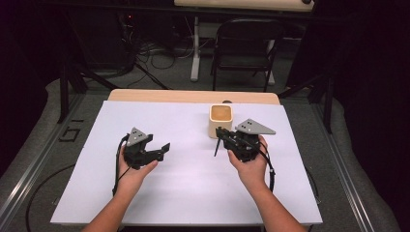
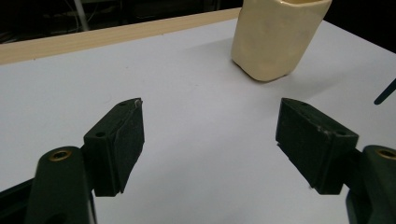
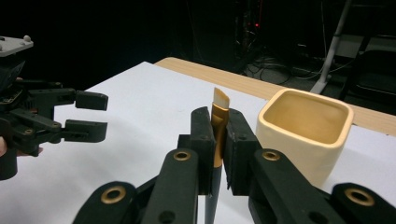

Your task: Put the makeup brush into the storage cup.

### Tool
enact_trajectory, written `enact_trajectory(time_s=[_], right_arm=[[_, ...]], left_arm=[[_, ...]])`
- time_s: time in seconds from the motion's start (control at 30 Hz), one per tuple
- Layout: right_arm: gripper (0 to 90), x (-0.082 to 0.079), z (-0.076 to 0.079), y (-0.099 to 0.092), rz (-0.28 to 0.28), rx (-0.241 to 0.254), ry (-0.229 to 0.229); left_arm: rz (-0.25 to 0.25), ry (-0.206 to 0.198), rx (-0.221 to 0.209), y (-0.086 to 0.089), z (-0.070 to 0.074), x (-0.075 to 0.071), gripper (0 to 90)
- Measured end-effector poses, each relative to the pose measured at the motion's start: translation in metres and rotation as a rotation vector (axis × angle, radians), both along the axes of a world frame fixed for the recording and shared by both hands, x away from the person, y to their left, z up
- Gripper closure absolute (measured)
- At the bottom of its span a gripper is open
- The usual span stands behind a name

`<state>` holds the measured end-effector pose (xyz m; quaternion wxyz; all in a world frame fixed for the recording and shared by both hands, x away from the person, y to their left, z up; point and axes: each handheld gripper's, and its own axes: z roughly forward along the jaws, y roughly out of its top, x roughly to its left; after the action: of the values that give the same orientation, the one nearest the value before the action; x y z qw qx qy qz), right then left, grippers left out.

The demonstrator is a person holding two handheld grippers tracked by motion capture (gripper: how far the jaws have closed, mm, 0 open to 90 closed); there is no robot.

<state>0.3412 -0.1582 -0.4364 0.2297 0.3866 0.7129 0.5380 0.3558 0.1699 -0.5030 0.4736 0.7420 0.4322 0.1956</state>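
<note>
Gold-ferruled flat brush (image 3: 217,122) clamped by right tongs (image 3: 218,140).

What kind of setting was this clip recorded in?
Probably a lab or recording workspace: a white-covered table, loose cables and equipment on the floor behind it, a folding chair, and dark surroundings.

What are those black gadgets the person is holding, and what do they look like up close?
Two handheld grippers. The left gripper and right gripper are black, each topped by a grey three-cornered plate with a black cable trailing back. Each has two blocky black jaws on arms with brass-coloured pivot rings. The person's forearms are bare, with no sleeves in sight.
</note>
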Motion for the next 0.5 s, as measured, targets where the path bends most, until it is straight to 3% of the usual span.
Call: enact_trajectory(time_s=[0.2,0.5], right_arm=[[83.8,0.005,0.007,-0.001,-0.012,-0.028,-0.015],[83.7,0.017,0.016,-0.007,-0.029,-0.009,-0.006]], left_arm=[[-0.002,0.024,-0.010,0.003,-0.004,0.004,19.8],[-0.020,0.045,-0.006,0.004,-0.007,0.005,17.4]])
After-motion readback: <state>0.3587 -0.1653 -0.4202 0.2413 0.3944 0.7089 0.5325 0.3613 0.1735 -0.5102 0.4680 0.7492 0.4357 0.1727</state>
